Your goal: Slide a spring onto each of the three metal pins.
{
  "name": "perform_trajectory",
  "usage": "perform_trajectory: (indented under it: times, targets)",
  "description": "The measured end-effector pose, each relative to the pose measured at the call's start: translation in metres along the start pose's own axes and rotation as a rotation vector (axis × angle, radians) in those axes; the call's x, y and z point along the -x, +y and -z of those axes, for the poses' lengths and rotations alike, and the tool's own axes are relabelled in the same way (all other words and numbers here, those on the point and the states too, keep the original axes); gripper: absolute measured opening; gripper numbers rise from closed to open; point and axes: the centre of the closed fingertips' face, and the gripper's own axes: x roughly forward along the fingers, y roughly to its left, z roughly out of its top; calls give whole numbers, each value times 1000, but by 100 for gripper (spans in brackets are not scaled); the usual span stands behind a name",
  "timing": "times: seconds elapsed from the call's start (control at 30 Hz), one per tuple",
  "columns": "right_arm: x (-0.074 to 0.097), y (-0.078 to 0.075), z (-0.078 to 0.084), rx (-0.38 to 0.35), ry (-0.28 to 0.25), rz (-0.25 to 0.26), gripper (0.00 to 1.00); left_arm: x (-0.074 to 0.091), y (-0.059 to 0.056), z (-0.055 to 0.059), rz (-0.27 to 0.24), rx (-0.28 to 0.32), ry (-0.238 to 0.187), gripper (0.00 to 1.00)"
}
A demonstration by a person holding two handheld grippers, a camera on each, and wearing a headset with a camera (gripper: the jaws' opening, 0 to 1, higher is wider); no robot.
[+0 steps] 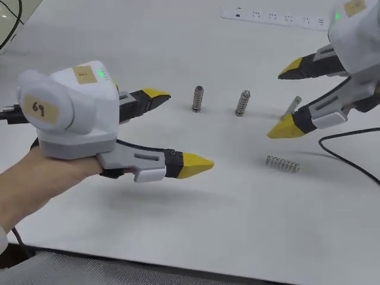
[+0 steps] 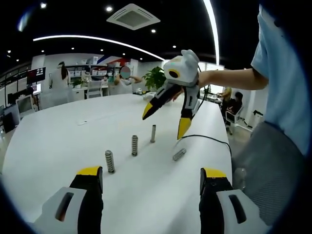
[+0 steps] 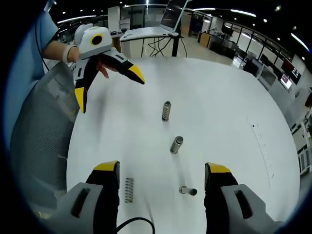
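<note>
Right claw point(image 1: 288, 98) spread wide, nothing in it; left claw point(image 1: 177, 130) open too, empty. Loose spring point(image 1: 282, 164) lies flat on the worktop point(image 1: 178, 237), just to the near side of my right claw's lower jaw, long axis running left-right. Right claw much closer than left. Bare pin point(image 1: 292, 107) stands btwn the right jaws. Count: 3 pins, 2 w/ springs on, i.e. left sprung pin point(image 1: 198, 98) and middle sprung pin point(image 1: 242, 103), 1 bare; 1 spring loose.

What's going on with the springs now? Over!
Left gripper open, empty. Right gripper open, near the bare pin. Two pins have springs; last spring loose on the table. Cable close by.
</note>
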Motion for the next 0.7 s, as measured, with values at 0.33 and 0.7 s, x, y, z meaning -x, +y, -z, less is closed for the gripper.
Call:
perform_trajectory:
  times: [0.33,0.7]
  targets:
    - [20,-3,25,-90,-33,78,72,-5,-6,-1,17,-9,7,79]
    - [41,-1,45,-168,-68,171,84,-8,-9,-2,38,-20,15,79]
